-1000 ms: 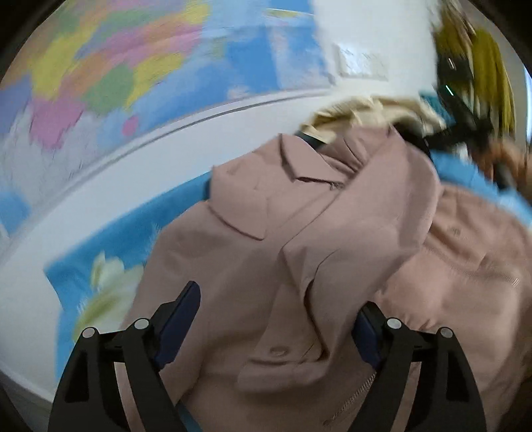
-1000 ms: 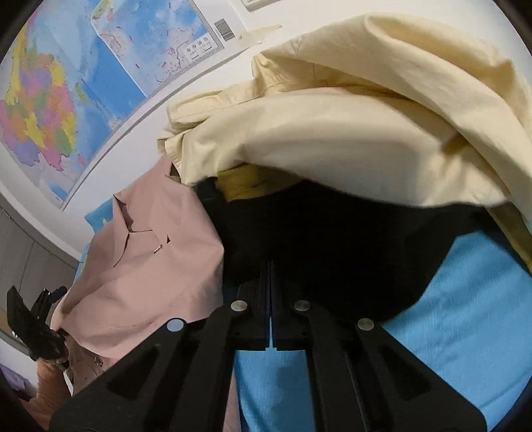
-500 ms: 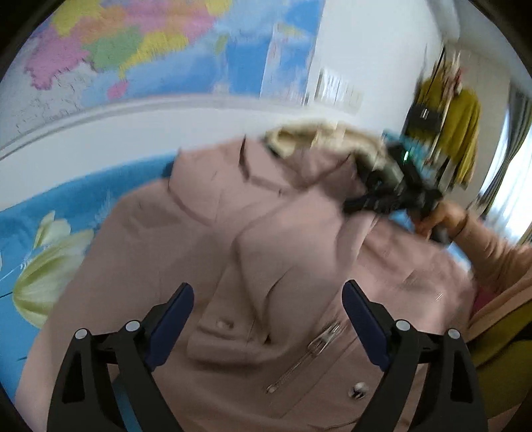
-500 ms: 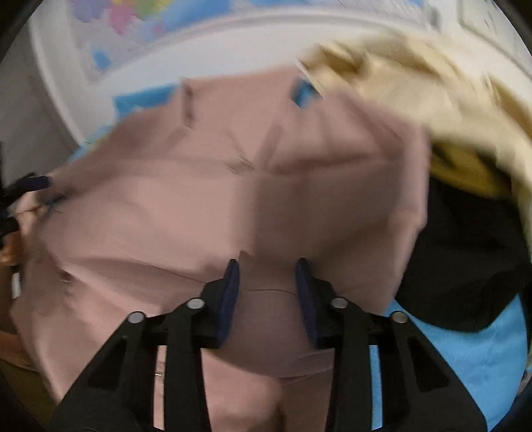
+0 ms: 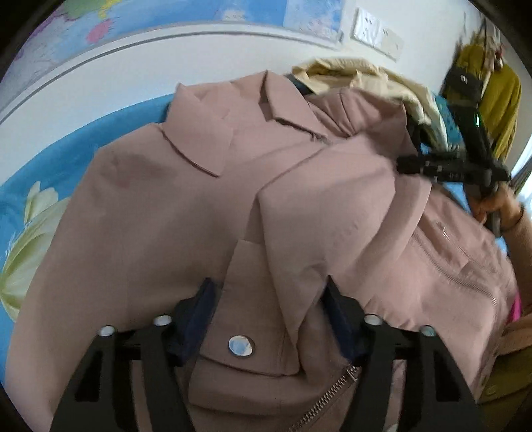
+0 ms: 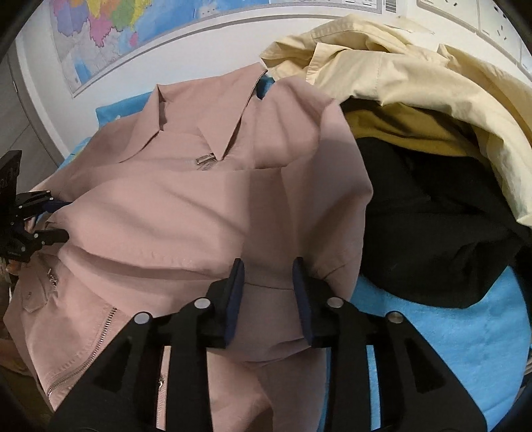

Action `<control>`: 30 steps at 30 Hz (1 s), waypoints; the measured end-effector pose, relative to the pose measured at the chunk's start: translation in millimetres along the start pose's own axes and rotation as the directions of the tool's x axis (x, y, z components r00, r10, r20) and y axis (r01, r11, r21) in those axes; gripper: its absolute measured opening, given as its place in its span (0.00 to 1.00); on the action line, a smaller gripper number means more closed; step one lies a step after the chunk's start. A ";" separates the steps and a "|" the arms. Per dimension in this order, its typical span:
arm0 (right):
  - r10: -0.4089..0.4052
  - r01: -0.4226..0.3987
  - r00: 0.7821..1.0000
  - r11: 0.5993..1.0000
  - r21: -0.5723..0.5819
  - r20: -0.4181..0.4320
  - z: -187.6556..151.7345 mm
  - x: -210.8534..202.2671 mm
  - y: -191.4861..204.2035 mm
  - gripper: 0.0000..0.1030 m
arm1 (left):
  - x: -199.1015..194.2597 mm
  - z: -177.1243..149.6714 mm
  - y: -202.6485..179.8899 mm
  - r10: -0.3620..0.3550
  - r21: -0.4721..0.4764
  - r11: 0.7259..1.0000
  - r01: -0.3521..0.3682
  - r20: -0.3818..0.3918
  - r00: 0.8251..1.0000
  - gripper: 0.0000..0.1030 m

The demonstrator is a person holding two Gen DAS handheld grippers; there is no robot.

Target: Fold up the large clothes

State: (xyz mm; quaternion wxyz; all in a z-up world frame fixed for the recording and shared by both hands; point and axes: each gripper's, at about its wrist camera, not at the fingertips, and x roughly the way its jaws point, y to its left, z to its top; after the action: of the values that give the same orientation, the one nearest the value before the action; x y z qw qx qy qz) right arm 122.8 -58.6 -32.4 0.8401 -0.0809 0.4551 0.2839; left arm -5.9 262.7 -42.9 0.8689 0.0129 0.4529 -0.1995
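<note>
Left gripper (image 5: 269, 299) points steeply down, jaws wide and closing. Right gripper (image 6: 267, 282) tilts down likewise, jaws partly apart and opening.

I count four garments on my blue bedcover (image 6: 449, 335): one pink jacket (image 6: 186, 212) spread nearest me, and a pile of three at the far right, namely one cream shirt (image 6: 399, 66), one mustard piece (image 6: 405, 128) and one black piece (image 6: 432, 226). On the jacket I make out one snap button (image 5: 240, 345) and one zip pull (image 6: 205, 160) at the collar. Two maps (image 5: 99, 20) hang on the far wall. I have two grippers, left (image 5: 270, 315) and right (image 6: 267, 292).
</note>
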 end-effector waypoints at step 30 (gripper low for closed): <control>0.055 -0.049 0.990 0.997 -0.051 0.130 35.1 -27.4 31.4 0.43 | -31.1 42.8 9.1 0.433 0.047 0.892 -0.450 0.198 0.879 0.09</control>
State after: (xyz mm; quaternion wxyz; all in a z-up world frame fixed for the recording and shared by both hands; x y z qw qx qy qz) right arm 119.1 -29.9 13.7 0.8583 -0.0703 0.3940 0.3213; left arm 15.0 272.8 5.5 0.9277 0.1373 0.3468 -0.0172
